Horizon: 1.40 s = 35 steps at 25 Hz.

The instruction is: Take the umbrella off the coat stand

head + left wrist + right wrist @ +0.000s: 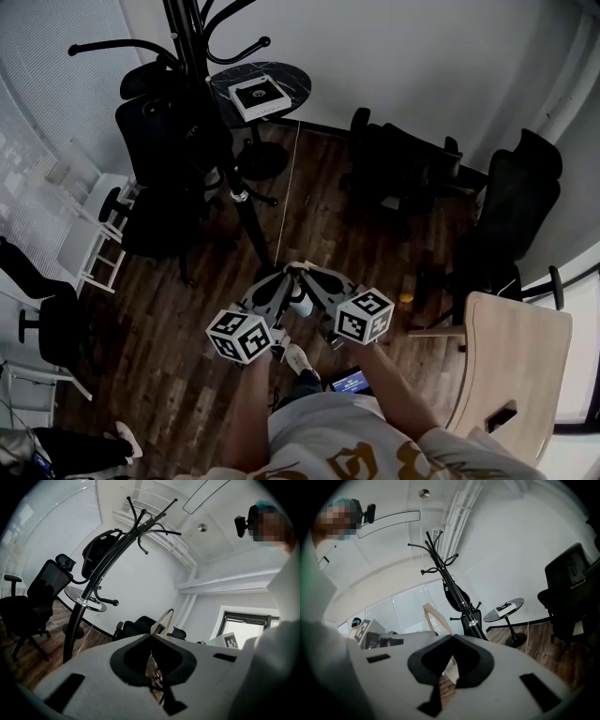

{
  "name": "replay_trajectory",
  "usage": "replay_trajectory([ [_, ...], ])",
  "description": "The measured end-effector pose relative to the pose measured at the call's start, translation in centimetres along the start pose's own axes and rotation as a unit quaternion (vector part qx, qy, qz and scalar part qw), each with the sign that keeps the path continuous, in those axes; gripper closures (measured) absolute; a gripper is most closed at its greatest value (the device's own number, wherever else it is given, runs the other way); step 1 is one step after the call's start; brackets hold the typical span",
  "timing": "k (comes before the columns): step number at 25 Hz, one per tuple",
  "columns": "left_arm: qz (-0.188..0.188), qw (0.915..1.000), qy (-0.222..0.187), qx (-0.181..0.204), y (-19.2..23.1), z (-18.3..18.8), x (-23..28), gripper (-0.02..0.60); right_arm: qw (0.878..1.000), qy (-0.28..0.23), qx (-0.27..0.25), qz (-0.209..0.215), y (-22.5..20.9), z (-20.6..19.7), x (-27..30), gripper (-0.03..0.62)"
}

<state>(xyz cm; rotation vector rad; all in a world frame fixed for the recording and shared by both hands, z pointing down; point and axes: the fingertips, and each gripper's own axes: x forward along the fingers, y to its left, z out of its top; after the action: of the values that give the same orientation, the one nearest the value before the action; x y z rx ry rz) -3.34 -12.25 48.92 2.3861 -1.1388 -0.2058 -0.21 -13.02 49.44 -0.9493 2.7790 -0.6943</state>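
**Grippers closed and empty, umbrella well ahead on the stand**

Left gripper (289, 274) and right gripper (309, 274) are held low and close to the person's body, tips nearly meeting each other. Each has its jaws pressed together on nothing, as each gripper's own view shows plainly.

The coat stand (246, 211) rises well ahead of both grippers and slightly to the left. A dark, folded, teardrop-shaped bundle hangs against its pole, above the grippers' level. This is probably the umbrella (457, 595), also seen from the left gripper (99, 550). How it is hooked on cannot be made out.

A closed umbrella should be light, with slack, slippery fabric around a stiff shaft. Pinching the fabric would likely slide or bunch, and the bundle may swing when touched. The firmer hold would be the shaft or handle close to the hook, with the jaws opened first. The other gripper could steady the lower end while the umbrella is lifted up and clear of the prong.
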Motion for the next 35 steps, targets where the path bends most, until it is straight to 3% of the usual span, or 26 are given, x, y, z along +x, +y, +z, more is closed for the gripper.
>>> replay_trajectory([
  [20, 0.009, 0.9993, -0.030, 0.018, -6.2, -0.4, -4.7, 0.558, 0.999, -0.034, -0.001, 0.029, 5.0, 0.7, -5.6, 0.582],
  [35, 0.005, 0.9991, -0.041, -0.007, -7.9, -2.5, -6.3, 0.558, 1.000, -0.015, -0.001, 0.019, 6.5, -1.0, -8.7, 0.582],
])
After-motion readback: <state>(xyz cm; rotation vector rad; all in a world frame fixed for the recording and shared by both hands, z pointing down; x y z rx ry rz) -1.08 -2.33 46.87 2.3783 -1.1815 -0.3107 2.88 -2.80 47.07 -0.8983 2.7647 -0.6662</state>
